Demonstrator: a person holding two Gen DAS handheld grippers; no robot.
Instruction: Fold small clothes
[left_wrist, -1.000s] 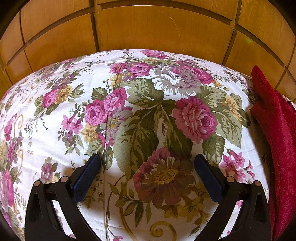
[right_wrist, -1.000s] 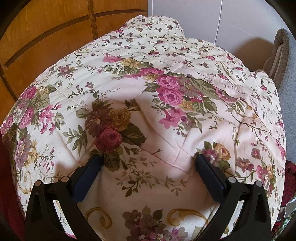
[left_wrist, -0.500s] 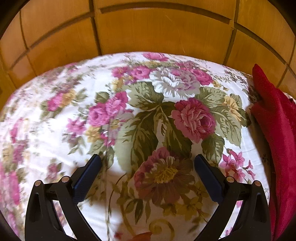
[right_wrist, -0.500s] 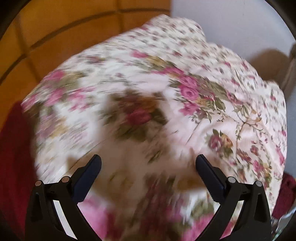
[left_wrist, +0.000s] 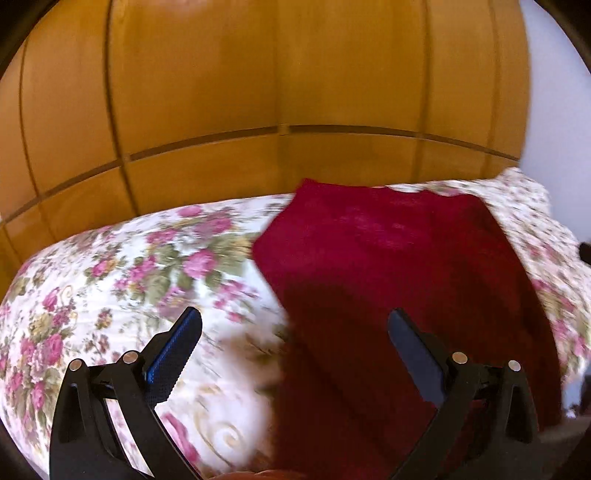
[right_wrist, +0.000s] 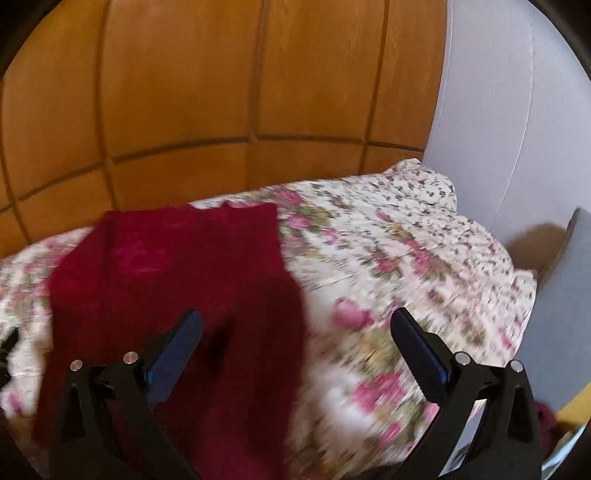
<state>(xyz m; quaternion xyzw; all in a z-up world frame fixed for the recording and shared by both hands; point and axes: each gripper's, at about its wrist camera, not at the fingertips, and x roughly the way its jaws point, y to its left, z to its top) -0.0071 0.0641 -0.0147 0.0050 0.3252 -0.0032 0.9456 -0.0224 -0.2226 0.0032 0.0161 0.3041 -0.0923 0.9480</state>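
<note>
A dark red garment (left_wrist: 388, 295) lies spread flat on the bed, on top of a floral quilt (left_wrist: 122, 295) patterned with pink roses and green leaves. From the left wrist view the garment takes up the right half of the bed, its far edge close to the wooden panelling (left_wrist: 258, 92) behind. From the right wrist view the same garment (right_wrist: 177, 280) sits to the left, with the quilt (right_wrist: 406, 266) stretching off to the right toward a white wall (right_wrist: 517, 110). A grey cushion (right_wrist: 557, 314) stands at the right edge of that view, beside the bed. Both pictures are blurred, so the knit and the exact outline of the garment are hard to read.

The left hand-held gripper (left_wrist: 295, 332) hangs above the bed with its jaws wide apart and nothing between them. Its left finger is over the quilt, its right finger over the red cloth, and the garment's left edge runs between the two. Whether the tips touch the fabric I cannot tell.

The right hand-held gripper (right_wrist: 295, 332) is likewise spread wide and holds nothing. Its left finger is over the garment and its right finger over the quilt, with the garment's right edge between them.
</note>
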